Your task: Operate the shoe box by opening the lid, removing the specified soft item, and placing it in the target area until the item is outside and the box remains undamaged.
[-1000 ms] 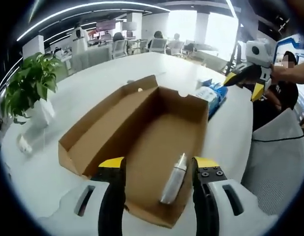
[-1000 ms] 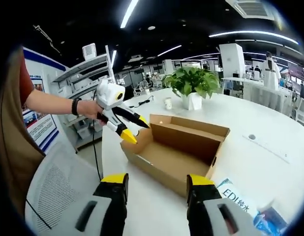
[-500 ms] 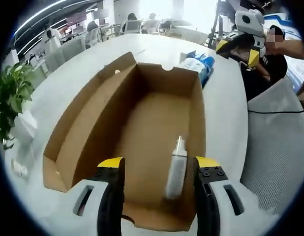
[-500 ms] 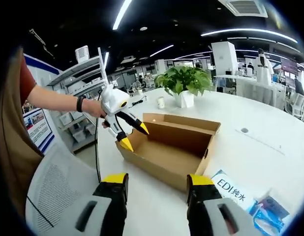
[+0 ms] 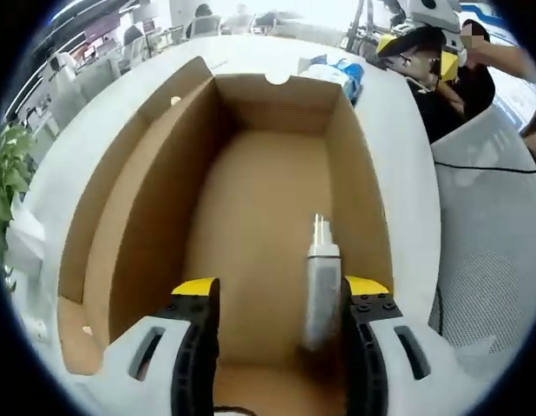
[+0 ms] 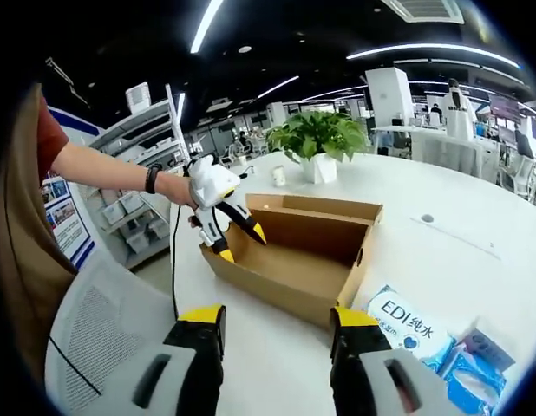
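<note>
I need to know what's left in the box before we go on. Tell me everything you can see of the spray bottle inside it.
The spray bottle is slim, pale grey-white and plastic-looking, with a narrow nozzle at its far end. It lies on its side on the floor of the open cardboard box, close along the box's right wall. The left gripper is poised over it, jaws open on either side, not visibly touching it.

"EDI" on white-blue packet (image 6: 408, 322)

My white round table (image 6: 476, 251) carries an open cardboard shoe box (image 6: 290, 251), blue-and-white tissue packs (image 6: 424, 334) near its right end, and a potted plant (image 6: 324, 147) at the far side
</note>
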The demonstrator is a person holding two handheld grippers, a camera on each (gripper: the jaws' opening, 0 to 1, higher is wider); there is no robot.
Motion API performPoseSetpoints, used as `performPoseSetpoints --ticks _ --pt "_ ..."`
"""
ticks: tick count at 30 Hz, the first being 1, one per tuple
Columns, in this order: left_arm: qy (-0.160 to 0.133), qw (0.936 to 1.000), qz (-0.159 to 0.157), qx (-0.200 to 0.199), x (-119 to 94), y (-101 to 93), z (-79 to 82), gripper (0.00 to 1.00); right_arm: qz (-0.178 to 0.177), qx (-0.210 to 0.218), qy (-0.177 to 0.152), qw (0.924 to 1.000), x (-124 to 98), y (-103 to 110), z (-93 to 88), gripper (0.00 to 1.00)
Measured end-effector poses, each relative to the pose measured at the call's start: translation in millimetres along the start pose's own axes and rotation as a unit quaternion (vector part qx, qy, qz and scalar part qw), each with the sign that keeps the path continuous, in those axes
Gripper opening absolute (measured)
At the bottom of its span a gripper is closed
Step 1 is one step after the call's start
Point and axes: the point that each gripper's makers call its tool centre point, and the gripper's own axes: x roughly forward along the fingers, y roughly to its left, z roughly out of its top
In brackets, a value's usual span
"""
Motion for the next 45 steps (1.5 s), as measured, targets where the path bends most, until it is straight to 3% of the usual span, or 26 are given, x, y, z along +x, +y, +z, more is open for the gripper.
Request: performPoseSetpoints --ticks 6,12,18,30,40,45 --pt "0.008 0.9998 -0.011 0.012 8.0 -6.0 -0.4 0.58 -0.004 0.005 0.000 1.0000 -3.2 -3.8 -2.2 0.46" --pt "0.031 0.9990 0.003 0.032 10.4 -1.6 -9.6 0.58 -0.008 0.011 -0.002 0.9999 -4.6 -6.3 -3.8 0.45" --pt "0.018 0.9993 0.007 0.031 8.6 -1.3 -6.4 0.56 -0.007 0.016 0.001 0.9999 -2.7 -5.0 -8.0 0.45" --pt "0.020 0.9974 0.007 0.069 6.4 -6.7 0.9 0.51 0.001 0.013 0.001 0.9999 3.0 0.3 -4.8 0.45" --pt "0.040 0.9944 0.001 0.097 17.6 -11.1 -1.8 0.40 0.000 0.014 0.005 0.9999 1.4 1.1 -6.5 0.45" --pt "0.054 0.9933 -0.006 0.102 26.0 -11.1 -9.4 0.27 -0.001 0.014 0.007 0.9999 -0.6 0.6 -7.0 0.45"
